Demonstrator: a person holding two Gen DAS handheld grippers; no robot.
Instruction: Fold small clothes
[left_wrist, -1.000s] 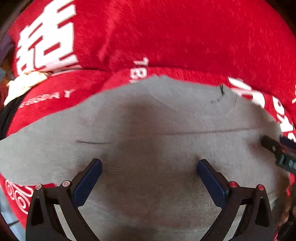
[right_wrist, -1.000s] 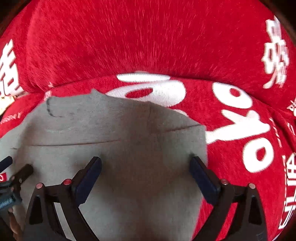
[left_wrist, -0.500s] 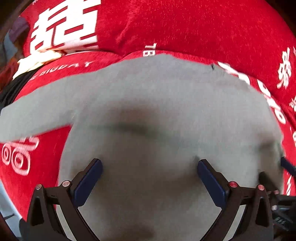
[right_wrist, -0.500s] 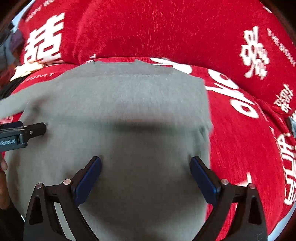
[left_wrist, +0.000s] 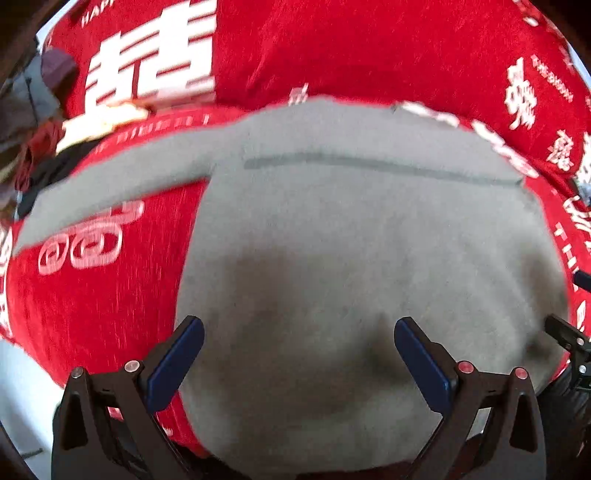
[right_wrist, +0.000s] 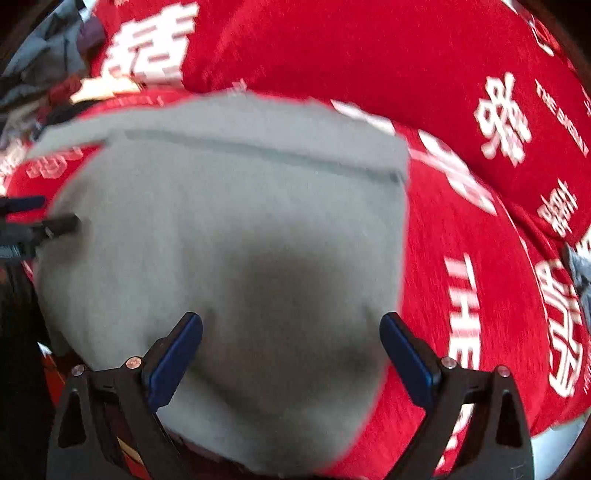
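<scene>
A small grey long-sleeved top (left_wrist: 351, 240) lies flat on a red blanket with white lettering (left_wrist: 92, 314). One sleeve (left_wrist: 122, 184) stretches out to the left. The top also fills the right wrist view (right_wrist: 240, 221). My left gripper (left_wrist: 299, 350) is open and empty above the lower left part of the top. My right gripper (right_wrist: 291, 350) is open and empty above the lower right part. The right gripper's tip (left_wrist: 565, 336) shows at the left wrist view's right edge; the left gripper's tip (right_wrist: 55, 225) shows at the right wrist view's left edge.
A red cushion with white characters (left_wrist: 332, 48) rises behind the top. A heap of mixed clothes (left_wrist: 33, 122) lies at the far left, also in the right wrist view (right_wrist: 48, 66). A small grey item (right_wrist: 580, 266) lies at the right edge of the blanket.
Both grippers have pulled back and up from the top, so more of it and the left sleeve show. Both stay open and empty.
</scene>
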